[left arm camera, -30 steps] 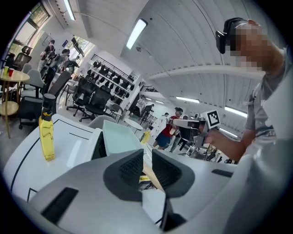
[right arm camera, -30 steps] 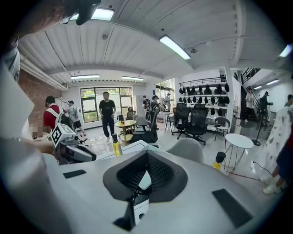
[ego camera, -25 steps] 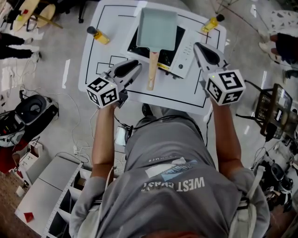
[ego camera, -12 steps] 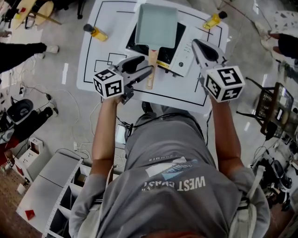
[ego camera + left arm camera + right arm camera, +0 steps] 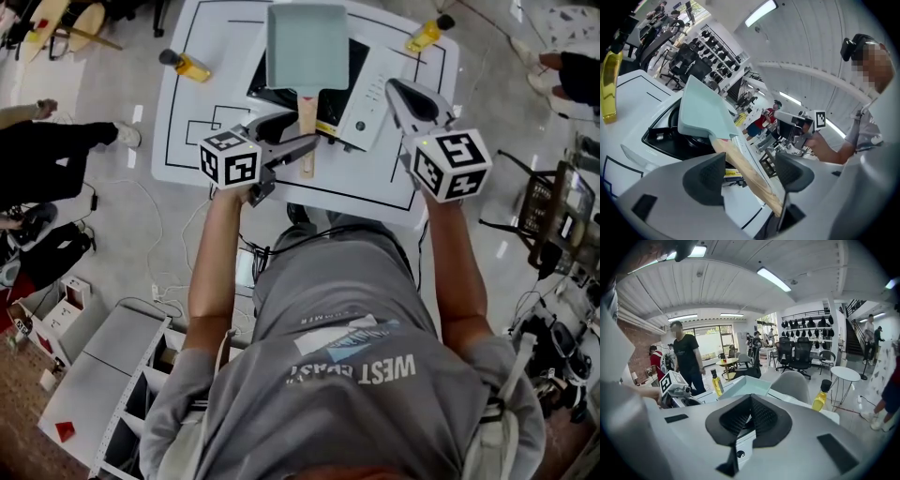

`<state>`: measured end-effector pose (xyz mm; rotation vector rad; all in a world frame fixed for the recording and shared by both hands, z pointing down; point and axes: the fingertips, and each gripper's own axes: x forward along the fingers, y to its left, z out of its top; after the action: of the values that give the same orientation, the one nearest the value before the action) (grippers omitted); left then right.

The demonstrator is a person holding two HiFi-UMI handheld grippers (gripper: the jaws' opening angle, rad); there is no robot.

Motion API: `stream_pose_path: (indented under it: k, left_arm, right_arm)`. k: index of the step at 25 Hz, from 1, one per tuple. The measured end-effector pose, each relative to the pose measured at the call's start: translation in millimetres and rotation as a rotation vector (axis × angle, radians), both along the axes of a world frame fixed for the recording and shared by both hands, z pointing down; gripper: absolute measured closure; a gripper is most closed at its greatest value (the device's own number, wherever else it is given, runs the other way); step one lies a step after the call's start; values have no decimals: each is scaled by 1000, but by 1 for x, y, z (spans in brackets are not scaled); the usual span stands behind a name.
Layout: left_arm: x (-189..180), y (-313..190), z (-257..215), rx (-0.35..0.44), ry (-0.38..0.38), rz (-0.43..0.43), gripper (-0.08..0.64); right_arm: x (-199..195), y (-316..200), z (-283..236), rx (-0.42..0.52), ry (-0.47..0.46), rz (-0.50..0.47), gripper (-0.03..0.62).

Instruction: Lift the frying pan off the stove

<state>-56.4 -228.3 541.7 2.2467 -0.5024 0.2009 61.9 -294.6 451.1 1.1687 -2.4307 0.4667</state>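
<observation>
- Frying pan point(image 5: 307, 45) sits on the stove point(image 5: 355, 56), its wooden handle point(image 5: 306, 139) pointing toward the table point(image 5: 178, 112) edge.
- Left gripper point(image 5: 751, 172) is nearly level; its jaws, just opened wide, straddle the handle without pressing.
- Right gripper point(image 5: 749, 422) hovers beside the stove, jaws together, empty.

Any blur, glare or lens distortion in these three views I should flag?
Head view: sharp, evenly lit, no glare on the frying pan. Left gripper view: heavy fisheye, dark corners, a bright ceiling light; pan handle sharp. Right gripper view: same fisheye, bright ceiling strips, no motion blur.
</observation>
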Motion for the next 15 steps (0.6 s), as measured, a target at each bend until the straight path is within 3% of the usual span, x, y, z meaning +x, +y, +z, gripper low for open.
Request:
stream_pose_path:
  k: [5,8,10,15]
  left_arm:
    - [8,-1,14,-33,-21,11,239]
    - [16,-10,44,-80,-76,9,241]
    - [17,-10,57,-109,-86,-2,278]
    - [25,-8,54,-216,50,-44,326]
  right_arm:
    - [0,-1,11,-30,-5,-1,581]
    - [-17,3,25,-64,-1,-42,581]
    - [-28,6,30,-74,-4,-59,581]
    - [-30,6,30,-72,-12,-49,581]
